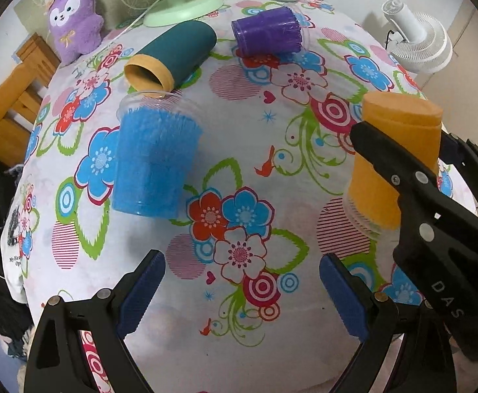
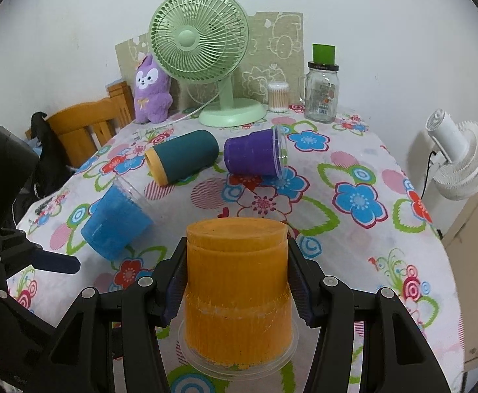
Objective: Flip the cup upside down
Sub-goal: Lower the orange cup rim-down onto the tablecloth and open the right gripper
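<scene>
The orange cup (image 2: 237,291) stands rim-down on the flowered tablecloth (image 2: 353,235), near its front edge, with the right gripper (image 2: 237,290) pinching its sides. It looks already inverted, so I judge the step is to let go: part the jaws evenly and draw straight back without nudging it. The left gripper (image 1: 242,298) hovers spread and empty, near the blue cup (image 1: 155,163) lying on its side.
</scene>
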`<state>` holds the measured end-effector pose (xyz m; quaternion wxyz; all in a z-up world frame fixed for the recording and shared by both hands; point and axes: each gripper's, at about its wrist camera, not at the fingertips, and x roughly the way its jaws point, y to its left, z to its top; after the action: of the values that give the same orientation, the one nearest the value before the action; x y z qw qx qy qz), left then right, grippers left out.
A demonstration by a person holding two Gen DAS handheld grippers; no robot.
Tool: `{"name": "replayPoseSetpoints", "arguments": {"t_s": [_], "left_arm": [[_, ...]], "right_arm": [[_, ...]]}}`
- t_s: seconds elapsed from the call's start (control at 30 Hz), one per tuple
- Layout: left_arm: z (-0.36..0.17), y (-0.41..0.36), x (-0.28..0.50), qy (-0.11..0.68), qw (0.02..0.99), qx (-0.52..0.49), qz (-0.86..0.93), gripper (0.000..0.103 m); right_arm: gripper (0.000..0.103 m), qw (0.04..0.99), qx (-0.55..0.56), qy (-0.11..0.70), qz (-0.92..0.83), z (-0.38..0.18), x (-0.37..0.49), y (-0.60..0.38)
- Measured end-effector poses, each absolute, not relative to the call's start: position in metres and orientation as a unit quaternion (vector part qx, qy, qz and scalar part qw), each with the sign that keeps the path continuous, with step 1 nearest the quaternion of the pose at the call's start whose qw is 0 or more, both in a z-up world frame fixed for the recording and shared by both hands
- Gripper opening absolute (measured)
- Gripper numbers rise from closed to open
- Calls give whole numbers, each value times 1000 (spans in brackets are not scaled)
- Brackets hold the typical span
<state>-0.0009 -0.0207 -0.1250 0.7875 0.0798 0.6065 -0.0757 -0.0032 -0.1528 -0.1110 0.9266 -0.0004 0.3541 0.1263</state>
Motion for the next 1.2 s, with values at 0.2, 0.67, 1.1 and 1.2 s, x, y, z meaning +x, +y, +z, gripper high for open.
{"name": "replayPoseSetpoints", "arguments": {"t_s": [0.2, 0.67, 1.1, 1.2], "left_arm": [[-131, -21, 0, 597, 794, 89, -68, 97], [-135, -10, -6, 605, 790, 77, -57, 97], [-98, -17, -20, 619, 780, 53, -78, 97], [-80, -14, -22, 607, 790, 40, -76, 97]], "right_arm": [[58, 930, 11, 343, 133, -122, 1, -151], [70, 921, 40, 360, 142, -129, 3, -151], [90, 887, 82, 436, 130, -81, -20, -167], [90, 885, 84, 442, 120, -60, -22, -173]]}}
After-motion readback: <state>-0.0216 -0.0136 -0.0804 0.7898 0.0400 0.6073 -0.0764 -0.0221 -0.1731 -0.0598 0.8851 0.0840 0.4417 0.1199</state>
